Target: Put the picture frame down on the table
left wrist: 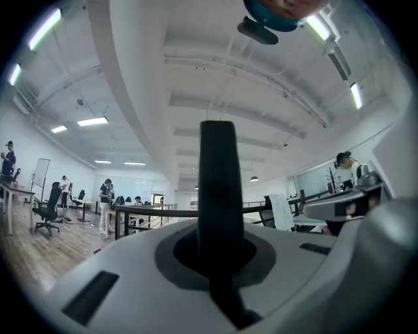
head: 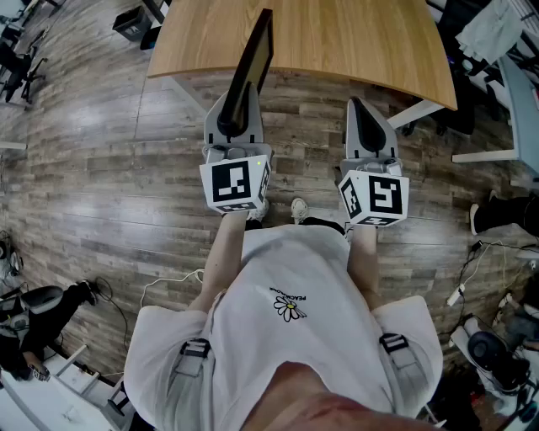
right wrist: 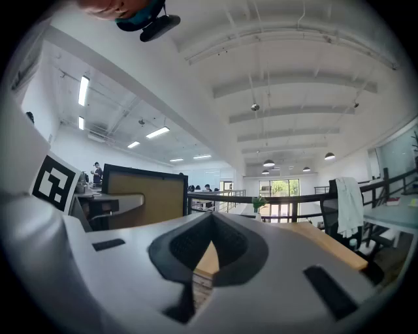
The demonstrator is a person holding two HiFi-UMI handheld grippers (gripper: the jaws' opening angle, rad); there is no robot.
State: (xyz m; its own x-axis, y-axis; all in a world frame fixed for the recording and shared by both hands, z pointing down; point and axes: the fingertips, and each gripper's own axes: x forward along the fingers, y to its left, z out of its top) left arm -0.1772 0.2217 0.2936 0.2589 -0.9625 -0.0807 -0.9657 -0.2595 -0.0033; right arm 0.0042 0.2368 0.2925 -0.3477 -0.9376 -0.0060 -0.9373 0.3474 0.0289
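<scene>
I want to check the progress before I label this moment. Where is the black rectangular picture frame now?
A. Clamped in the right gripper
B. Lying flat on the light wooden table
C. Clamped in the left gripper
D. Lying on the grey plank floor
C: the black rectangular picture frame stands on its edge between the fingers of the left gripper, reaching out over the light wooden table, while the right gripper holds nothing.

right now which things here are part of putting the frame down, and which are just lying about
For the job:
- black-edged picture frame with a tan panel
- left gripper, its fingers shut on the frame
- light wooden table

Just about:
- right gripper, nothing between its fingers
- white cable
- black box
- white power strip
</scene>
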